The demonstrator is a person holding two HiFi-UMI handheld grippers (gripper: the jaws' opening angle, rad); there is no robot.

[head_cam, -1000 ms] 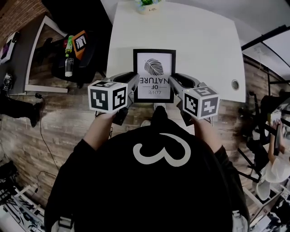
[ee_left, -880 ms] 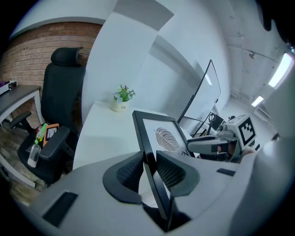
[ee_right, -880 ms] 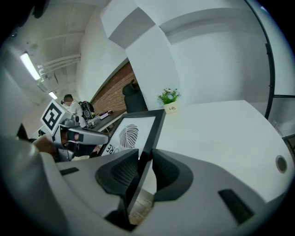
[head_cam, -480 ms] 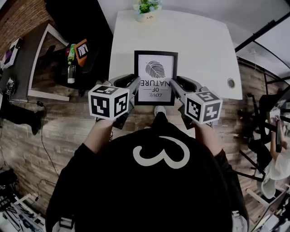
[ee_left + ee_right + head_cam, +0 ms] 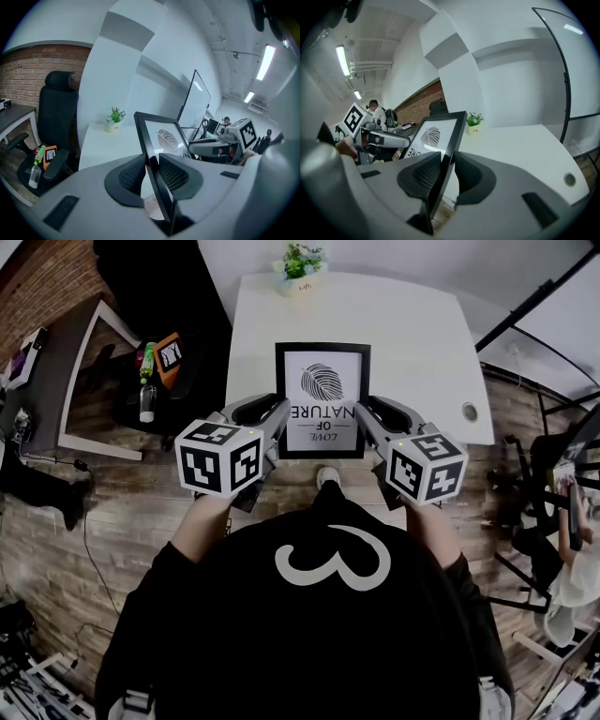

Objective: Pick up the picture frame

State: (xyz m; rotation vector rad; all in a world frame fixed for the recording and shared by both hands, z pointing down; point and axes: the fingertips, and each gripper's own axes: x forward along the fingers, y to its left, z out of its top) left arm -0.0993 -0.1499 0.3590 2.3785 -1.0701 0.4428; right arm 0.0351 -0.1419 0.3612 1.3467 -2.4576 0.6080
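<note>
Over the near edge of the white table (image 5: 412, 324), I held the picture frame (image 5: 323, 381) tilted, my left tool (image 5: 279, 414) and right tool (image 5: 362, 414) each pinching one side edge.

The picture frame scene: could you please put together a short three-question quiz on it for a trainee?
1. True or false: only the left gripper grips the picture frame.
2. What stands at the far edge of the table? A) a potted plant B) a mug C) a laptop
3. Fill in: the big word printed on the frame's picture is ____.

Key:
1. False. The right gripper clamps the opposite side edge.
2. A.
3. NATURE, which reads upside down in the head view.
</note>
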